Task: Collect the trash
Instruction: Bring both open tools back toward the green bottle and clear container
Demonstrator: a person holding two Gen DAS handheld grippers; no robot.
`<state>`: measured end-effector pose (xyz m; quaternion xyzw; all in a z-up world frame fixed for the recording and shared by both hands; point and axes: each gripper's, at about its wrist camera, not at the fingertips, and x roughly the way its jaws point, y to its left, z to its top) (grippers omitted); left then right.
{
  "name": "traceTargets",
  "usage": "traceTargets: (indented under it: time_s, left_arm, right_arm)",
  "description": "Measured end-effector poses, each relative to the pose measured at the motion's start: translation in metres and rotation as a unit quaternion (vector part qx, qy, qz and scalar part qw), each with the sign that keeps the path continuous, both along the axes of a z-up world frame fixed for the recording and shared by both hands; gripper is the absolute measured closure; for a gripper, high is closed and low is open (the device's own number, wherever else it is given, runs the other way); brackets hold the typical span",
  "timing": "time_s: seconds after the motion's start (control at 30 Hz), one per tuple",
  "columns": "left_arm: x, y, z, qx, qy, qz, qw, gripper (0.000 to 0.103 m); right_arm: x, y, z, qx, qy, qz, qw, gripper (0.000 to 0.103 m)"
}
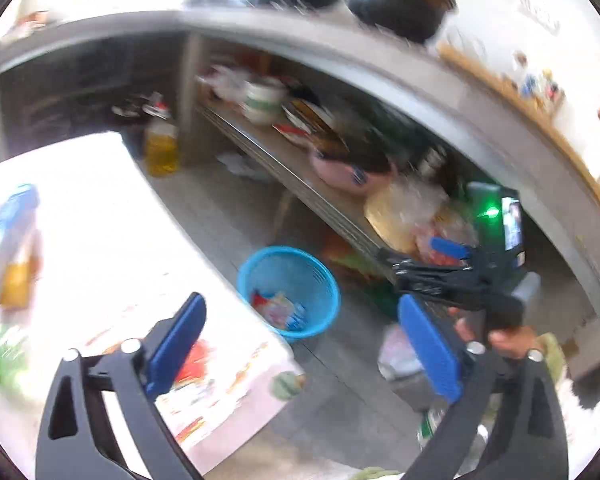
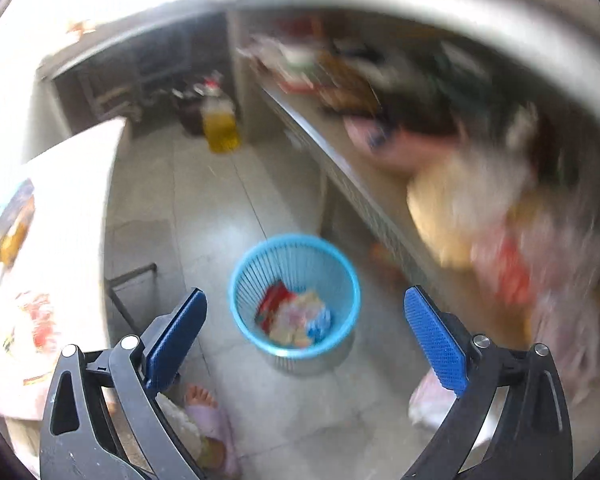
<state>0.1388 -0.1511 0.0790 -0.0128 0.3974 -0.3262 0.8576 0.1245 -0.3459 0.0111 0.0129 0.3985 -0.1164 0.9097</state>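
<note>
Both grippers hang above the kitchen floor, angled down, and both are empty. The left gripper (image 1: 304, 346) has its blue pads spread wide with nothing between them; the blue basket (image 1: 322, 276) stands on the floor just ahead of it, between its fingers as seen from behind. Inside the basket lie crumpled wrappers (image 1: 280, 310), red, pale and blue. To the left gripper's left is a table with a printed cloth (image 1: 100, 240); to its right, the right gripper (image 1: 432, 276) is held by a hand (image 1: 508, 340).

The right gripper (image 2: 306, 330) is likewise fully spread and grips nothing. The basket (image 2: 240, 276) sits directly ahead of and below it, with the wrappers (image 2: 296, 318) at its bottom. Farther ahead a bottle of yellow oil (image 2: 219, 126) stands on the floor, and a cluttered low shelf (image 2: 340, 168) runs along the right. Below its left finger, a foot in a pale slipper (image 2: 208, 412) shows.
</note>
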Motion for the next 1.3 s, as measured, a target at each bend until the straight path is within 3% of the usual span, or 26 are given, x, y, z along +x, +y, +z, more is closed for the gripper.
traceTargets:
  time_s: [0.23,0.43,0.5,0.63,0.73,0.8,0.9,1.13,1.2,1.3]
  left_arm:
    - [-0.029,0.106,0.002,-0.040,0.008,0.126,0.9911,0.006]
    - [-0.066,0.189,-0.001,-0.047,-0.001,0.223,0.9736,0.006]
    - [-0.080,0.213,-0.006,-0.055,-0.007,0.254,0.9655,0.006]
    - [-0.096,0.255,-0.021,-0.078,0.004,0.306,0.9489,0.006]
    - [-0.103,0.282,-0.029,-0.094,0.013,0.338,0.9363,0.006]
    - [-0.105,0.295,-0.034,-0.095,0.020,0.356,0.9295,0.006]
    - [-0.107,0.310,-0.040,-0.077,0.028,0.382,0.9203,0.006]
    - [-0.114,0.338,-0.051,-0.036,0.030,0.424,0.9046,0.006]
    - [-0.115,0.343,-0.054,-0.036,0.034,0.428,0.9026,0.006]
    - [-0.116,0.350,-0.060,-0.043,0.042,0.431,0.9002,0.006]
  right_arm:
    - [0.009,0.075,0.027,0.005,-0.037,0.118,0.992,0.008]
    - [0.015,0.128,0.039,0.073,-0.066,0.212,0.972,0.008]
    - [0.017,0.149,0.041,0.099,-0.057,0.244,0.963,0.008]
    - [0.027,0.196,0.037,0.193,-0.010,0.328,0.925,0.008]
    - [0.032,0.243,0.031,0.235,0.031,0.398,0.886,0.014]
    - [0.033,0.279,0.024,0.219,0.061,0.449,0.864,0.014]
    - [0.030,0.332,0.015,0.154,0.086,0.521,0.835,0.014]
    - [0.031,0.403,-0.009,0.045,0.132,0.610,0.780,0.013]
    - [0.035,0.415,-0.020,0.025,0.150,0.618,0.772,0.013]
    - [0.043,0.424,-0.031,0.002,0.163,0.613,0.773,0.013]
